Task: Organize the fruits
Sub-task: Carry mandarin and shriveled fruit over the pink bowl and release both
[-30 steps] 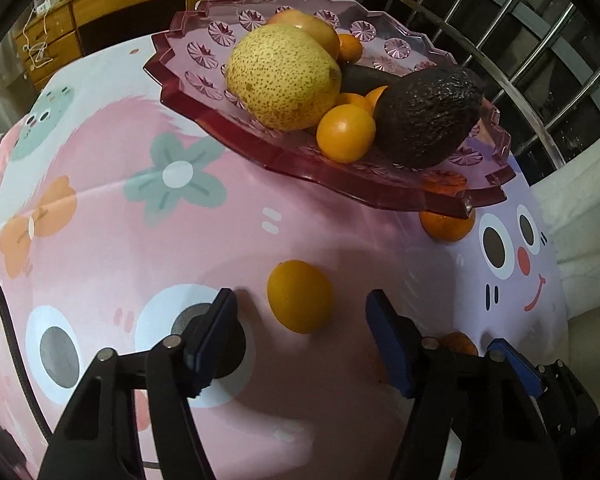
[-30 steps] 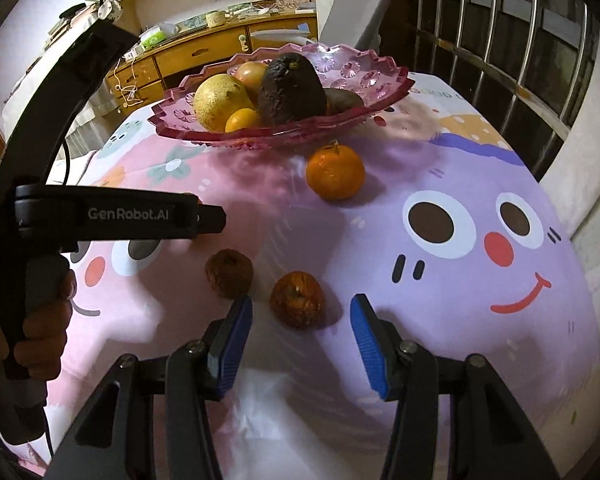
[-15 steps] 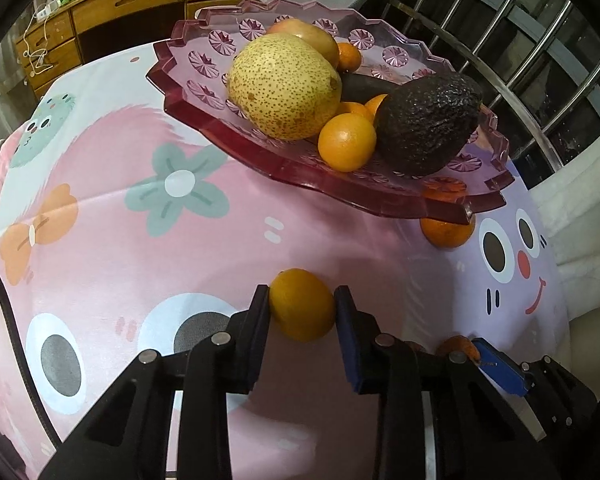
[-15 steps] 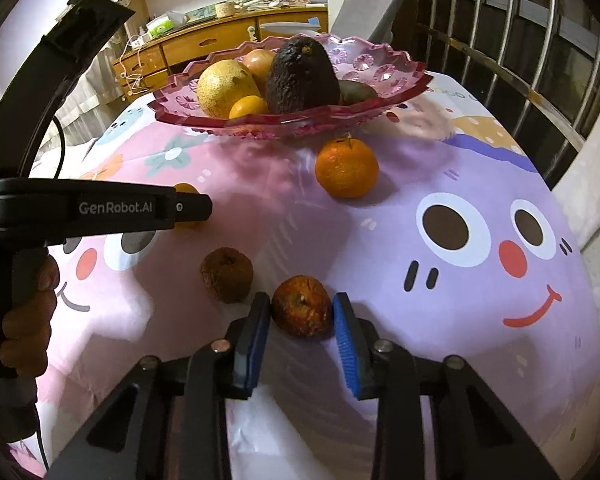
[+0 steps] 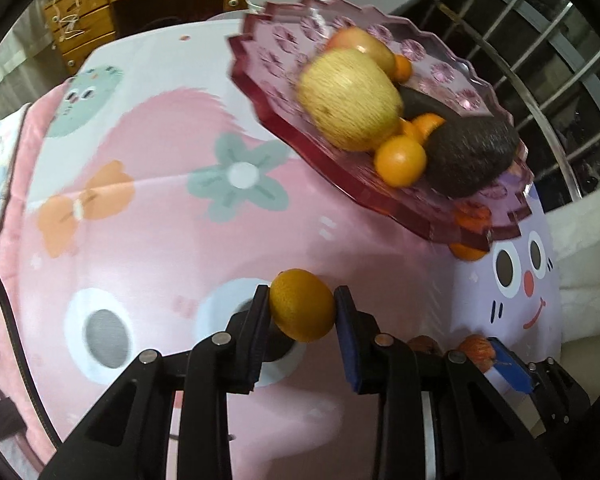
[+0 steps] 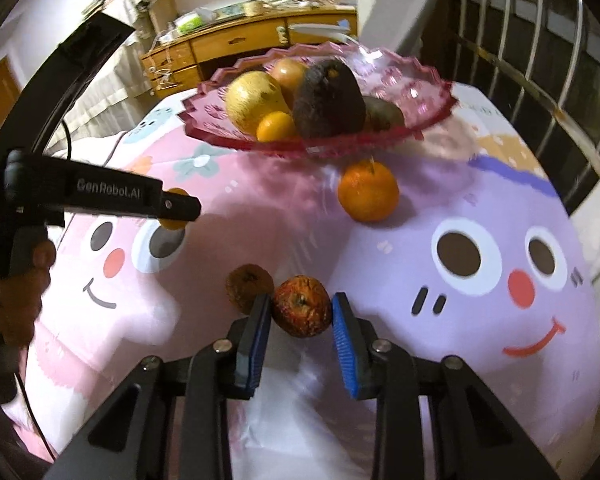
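My left gripper (image 5: 302,312) is shut on a small orange (image 5: 302,305) and holds it above the cartoon cloth; it also shows in the right wrist view (image 6: 172,216). My right gripper (image 6: 300,314) is shut on a shrivelled reddish-brown fruit (image 6: 301,311). A second shrivelled brown fruit (image 6: 249,286) lies just left of it. A pink glass fruit plate (image 6: 432,104) at the back holds a yellow pear (image 6: 254,105), a dark avocado (image 6: 327,98) and small oranges. The plate (image 5: 268,80) sits upper right in the left wrist view. A loose tangerine (image 6: 368,194) lies in front of the plate.
The pink and purple cartoon tablecloth (image 6: 480,208) covers the table. A metal railing (image 6: 540,40) runs along the right side. A wooden cabinet (image 6: 236,44) stands behind the table. The person's hand holds the left gripper's handle (image 6: 24,264).
Both grippers closed from open onto their fruits. The left one has lifted the orange off the cloth and swung left. The right one holds the reddish-brown fruit.
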A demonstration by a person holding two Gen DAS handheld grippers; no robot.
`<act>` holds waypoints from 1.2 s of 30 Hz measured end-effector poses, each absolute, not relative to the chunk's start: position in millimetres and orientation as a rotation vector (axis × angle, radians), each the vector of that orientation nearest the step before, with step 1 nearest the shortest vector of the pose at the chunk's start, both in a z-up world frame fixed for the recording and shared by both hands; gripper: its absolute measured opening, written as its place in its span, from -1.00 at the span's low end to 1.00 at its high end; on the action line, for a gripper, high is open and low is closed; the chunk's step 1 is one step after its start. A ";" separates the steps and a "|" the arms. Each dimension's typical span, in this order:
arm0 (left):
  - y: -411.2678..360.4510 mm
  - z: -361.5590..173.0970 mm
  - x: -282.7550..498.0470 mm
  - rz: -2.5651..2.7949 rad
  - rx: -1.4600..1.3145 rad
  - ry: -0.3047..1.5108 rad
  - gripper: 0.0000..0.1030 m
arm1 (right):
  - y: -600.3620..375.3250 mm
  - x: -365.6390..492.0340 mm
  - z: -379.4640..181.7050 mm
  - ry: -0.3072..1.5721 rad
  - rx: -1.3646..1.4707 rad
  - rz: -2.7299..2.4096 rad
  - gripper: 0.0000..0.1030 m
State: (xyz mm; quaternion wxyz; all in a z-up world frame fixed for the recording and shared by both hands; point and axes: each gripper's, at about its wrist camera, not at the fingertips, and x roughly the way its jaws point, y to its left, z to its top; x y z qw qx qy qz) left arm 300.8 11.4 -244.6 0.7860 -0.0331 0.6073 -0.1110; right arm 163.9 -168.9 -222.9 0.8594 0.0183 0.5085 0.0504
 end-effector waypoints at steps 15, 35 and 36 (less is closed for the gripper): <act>34.9 -164.2 343.1 -0.220 -0.057 1.194 -0.41 | -145.5 191.7 -174.6 0.988 -0.066 0.208 -0.40; -8.8 -173.2 358.4 -0.410 -0.073 1.173 -0.41 | -141.0 240.8 -165.7 0.882 -0.070 0.139 -0.39; -10.0 -173.5 358.6 -0.413 -0.071 1.173 -0.39 | -142.8 240.9 -166.0 0.882 -0.064 0.131 -0.39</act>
